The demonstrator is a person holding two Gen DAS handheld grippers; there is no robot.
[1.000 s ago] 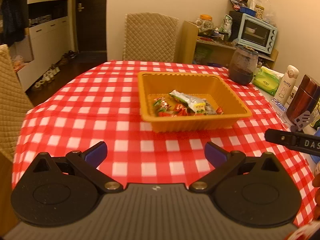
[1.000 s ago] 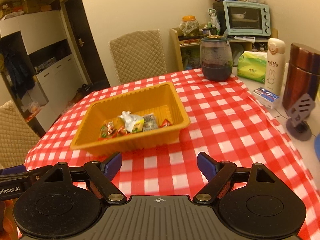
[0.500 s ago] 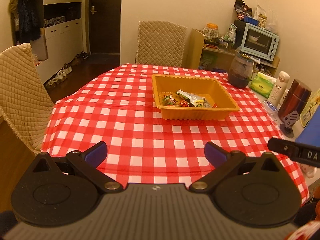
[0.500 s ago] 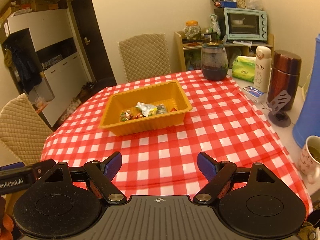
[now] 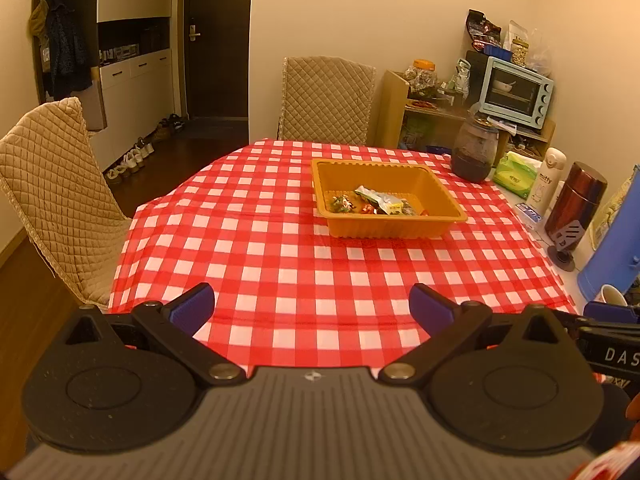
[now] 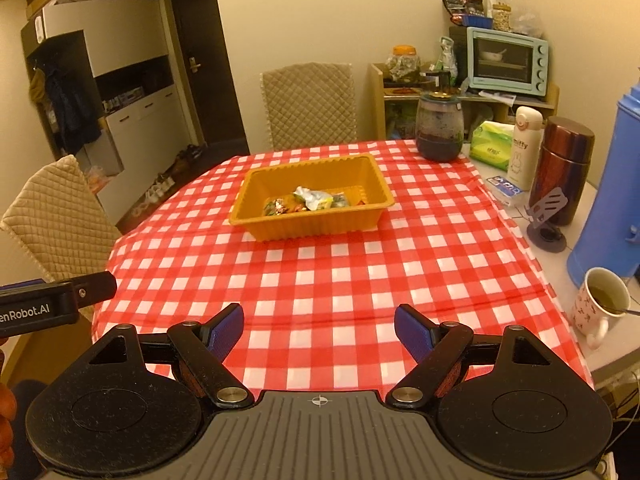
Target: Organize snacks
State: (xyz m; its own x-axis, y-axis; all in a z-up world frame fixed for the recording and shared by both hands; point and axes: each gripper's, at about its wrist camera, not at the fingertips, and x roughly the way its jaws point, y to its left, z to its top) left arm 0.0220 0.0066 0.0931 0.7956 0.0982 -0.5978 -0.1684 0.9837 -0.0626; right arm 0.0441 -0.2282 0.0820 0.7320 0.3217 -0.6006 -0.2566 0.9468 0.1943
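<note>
Snacks [image 5: 372,203] unmoved in tray [image 5: 436,227]; both tongs [image 5: 311,307] [image 6: 319,330] pulled back, higher, tray now farther; jaws wide, empty; bench [image 5: 280,264].

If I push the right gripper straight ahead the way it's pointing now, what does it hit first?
Probably the bare checked tablecloth, short of the orange tray. The open right gripper tilts downward and nothing lies in between, though depth is hard to judge.
</note>
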